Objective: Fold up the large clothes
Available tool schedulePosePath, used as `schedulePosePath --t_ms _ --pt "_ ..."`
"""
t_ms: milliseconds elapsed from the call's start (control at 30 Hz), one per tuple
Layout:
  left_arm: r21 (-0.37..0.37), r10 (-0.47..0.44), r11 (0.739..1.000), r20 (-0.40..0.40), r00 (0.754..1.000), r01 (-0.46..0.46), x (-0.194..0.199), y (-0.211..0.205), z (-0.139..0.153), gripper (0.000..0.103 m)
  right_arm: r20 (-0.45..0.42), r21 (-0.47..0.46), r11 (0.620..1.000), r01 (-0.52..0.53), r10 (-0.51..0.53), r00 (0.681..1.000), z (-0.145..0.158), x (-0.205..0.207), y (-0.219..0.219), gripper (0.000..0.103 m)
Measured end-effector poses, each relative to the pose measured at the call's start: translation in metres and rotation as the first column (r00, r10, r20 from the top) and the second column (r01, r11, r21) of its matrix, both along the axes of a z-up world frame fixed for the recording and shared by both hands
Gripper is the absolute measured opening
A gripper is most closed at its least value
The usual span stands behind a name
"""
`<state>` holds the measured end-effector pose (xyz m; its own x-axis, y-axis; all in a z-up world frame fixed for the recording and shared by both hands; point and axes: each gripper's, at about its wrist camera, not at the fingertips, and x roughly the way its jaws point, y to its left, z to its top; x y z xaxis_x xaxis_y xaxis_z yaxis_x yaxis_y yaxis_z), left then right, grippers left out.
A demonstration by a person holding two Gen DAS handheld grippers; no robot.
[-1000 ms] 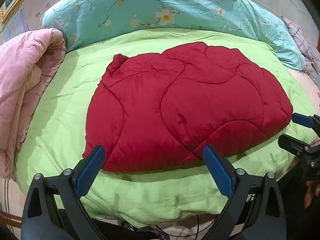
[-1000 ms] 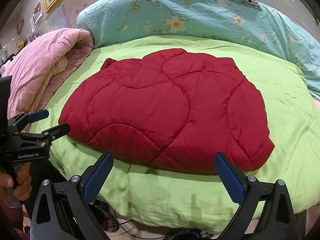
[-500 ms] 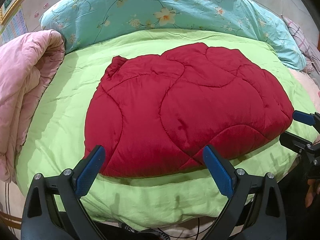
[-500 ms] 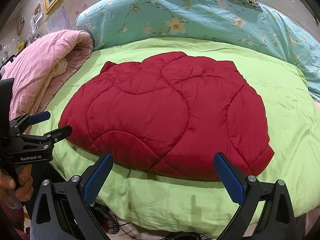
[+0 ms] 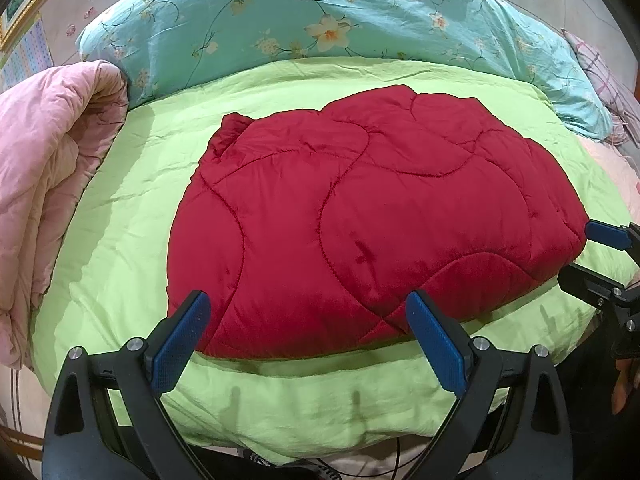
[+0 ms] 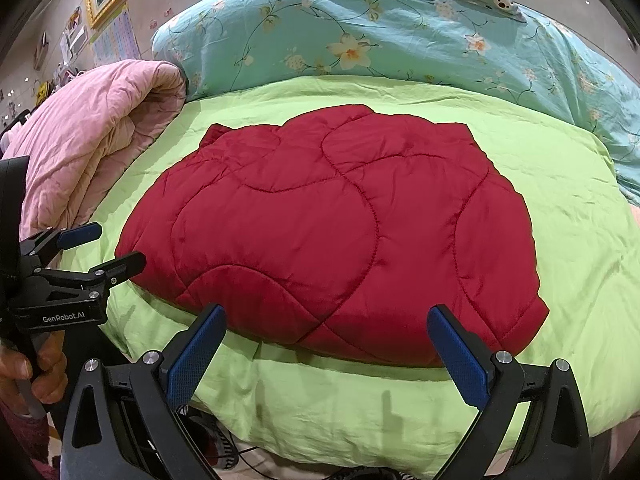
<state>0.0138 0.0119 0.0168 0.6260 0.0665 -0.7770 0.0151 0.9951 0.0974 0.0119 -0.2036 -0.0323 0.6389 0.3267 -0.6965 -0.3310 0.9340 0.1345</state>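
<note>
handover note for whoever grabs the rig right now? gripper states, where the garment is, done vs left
Left hand-held gripper: open, empty, hovering at the near edge of the red quilted garment.
Right hand-held gripper: open, empty, also at the near edge, further right.
Garment: lies as a compact padded bundle on the green quilt, away from the pink blanket on the left and the floral duvet behind.
Done: garment looks already folded at least once; how many folds I cannot tell.
Left: probably grasp the near edge with both and fold again, or stop if this size is final.
</note>
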Motion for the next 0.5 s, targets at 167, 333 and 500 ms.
schedulePosePath --t_ms 167,333,500 --pt "0.003 0.000 1.000 0.002 1.000 0.000 0.0009 -0.0005 -0.0005 0.099 0.000 0.001 1.000 0.001 -0.001 1.000 -0.0002 -0.0002 0.0006 0.101" --pt "0.015 -0.002 1.000 0.010 1.000 0.002 0.0017 -0.0024 -0.0002 0.099 0.001 0.001 1.000 0.004 -0.004 1.000 -0.0004 0.0001 0.0009 0.101" --pt "0.007 -0.007 1.000 0.009 1.000 0.007 0.0043 -0.0030 0.0005 0.099 -0.001 0.004 1.000 0.007 -0.007 1.000 -0.0014 0.0027 0.0014 0.101"
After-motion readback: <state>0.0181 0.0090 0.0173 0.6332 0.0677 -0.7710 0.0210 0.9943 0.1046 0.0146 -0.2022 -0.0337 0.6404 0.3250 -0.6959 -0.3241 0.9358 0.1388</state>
